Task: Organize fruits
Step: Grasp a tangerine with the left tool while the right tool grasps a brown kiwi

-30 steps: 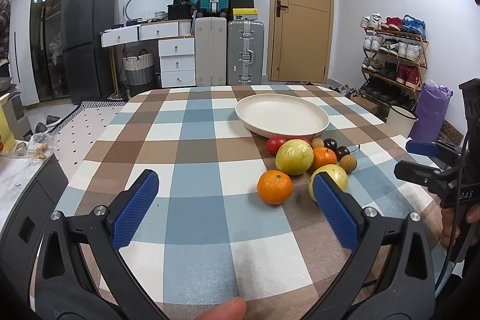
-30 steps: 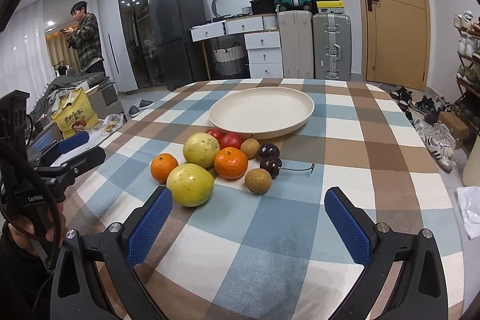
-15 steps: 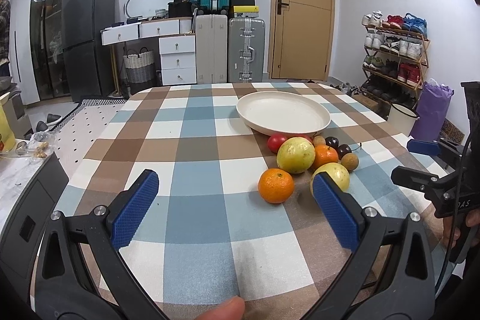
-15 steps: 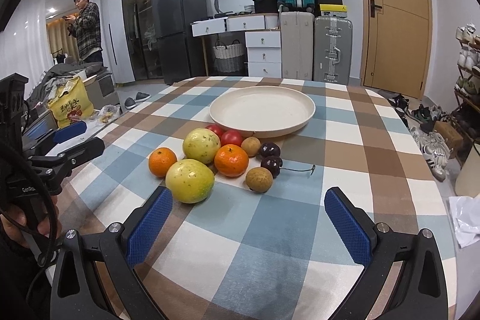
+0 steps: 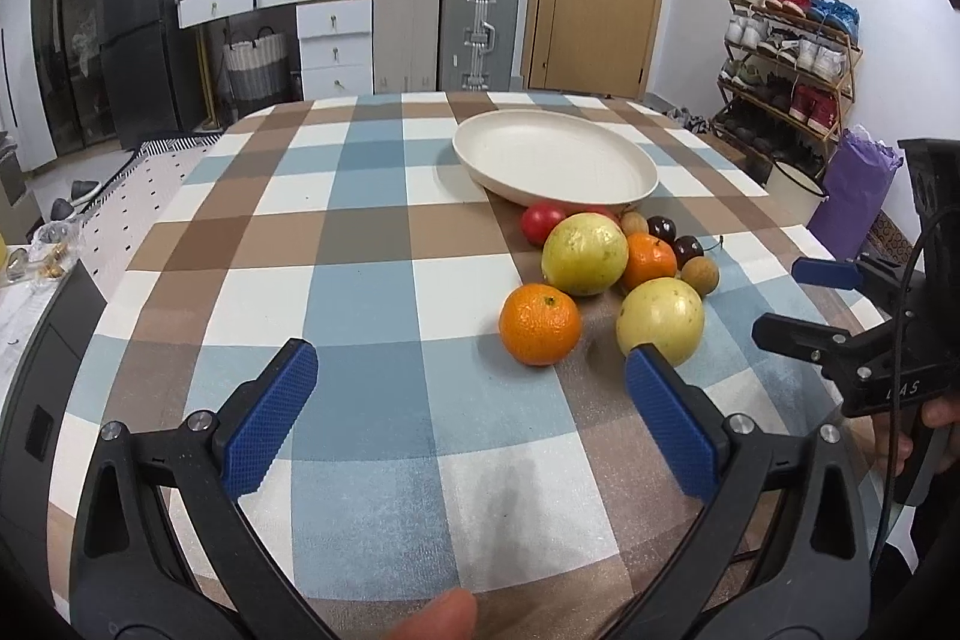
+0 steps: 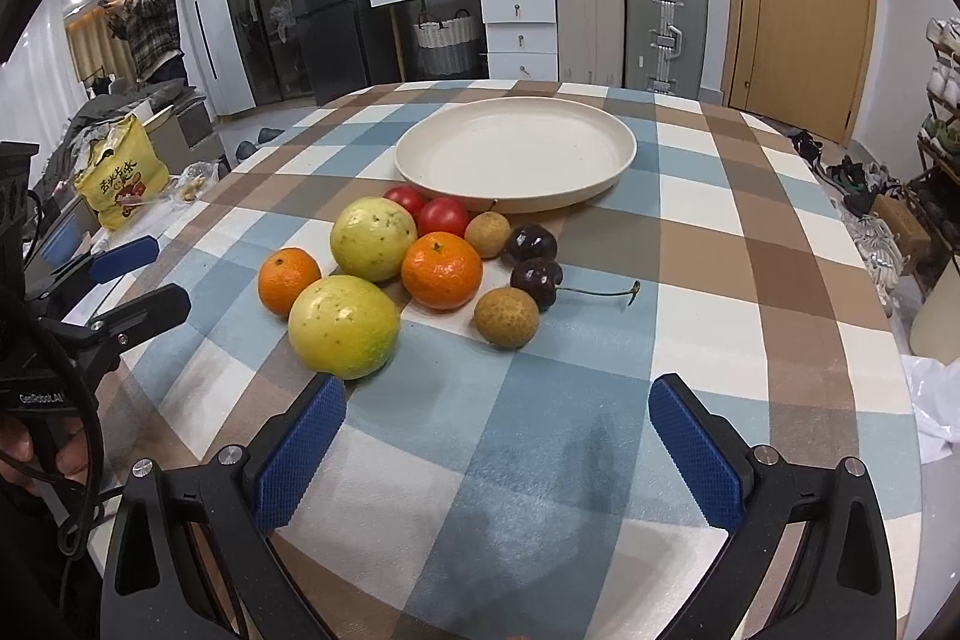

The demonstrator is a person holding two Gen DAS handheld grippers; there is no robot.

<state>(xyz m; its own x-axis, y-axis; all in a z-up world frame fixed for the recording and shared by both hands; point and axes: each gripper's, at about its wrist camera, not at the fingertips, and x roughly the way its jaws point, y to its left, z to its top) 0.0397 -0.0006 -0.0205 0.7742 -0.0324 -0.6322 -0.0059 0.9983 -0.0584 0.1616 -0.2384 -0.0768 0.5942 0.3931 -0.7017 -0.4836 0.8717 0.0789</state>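
Note:
A cluster of fruit lies on the checked tablecloth in front of an empty cream plate (image 5: pixel 555 157) (image 6: pixel 516 151). It holds two yellow-green guavas (image 6: pixel 343 325) (image 6: pixel 373 238), two oranges (image 5: pixel 540 323) (image 6: pixel 442 270), two red tomatoes (image 6: pixel 443 216), two brown longans (image 6: pixel 507 316) and two dark cherries (image 6: pixel 536 275). My left gripper (image 5: pixel 471 400) stands open just short of the near orange, nothing between its blue pads. My right gripper (image 6: pixel 495 427) is open too, low over the cloth, short of the near guava and longan.
The table (image 5: pixel 360 232) is round, with edges falling away on both sides. Suitcases, drawers and a fridge stand along the back wall. A shoe rack (image 5: pixel 786 58) is on the right. A person (image 6: pixel 150 22) stands far left by a yellow bag (image 6: pixel 120 178).
Both grippers have drifted slightly forward toward the fruit, which now looks a little larger. Their jaws stay open and no fruit has moved.

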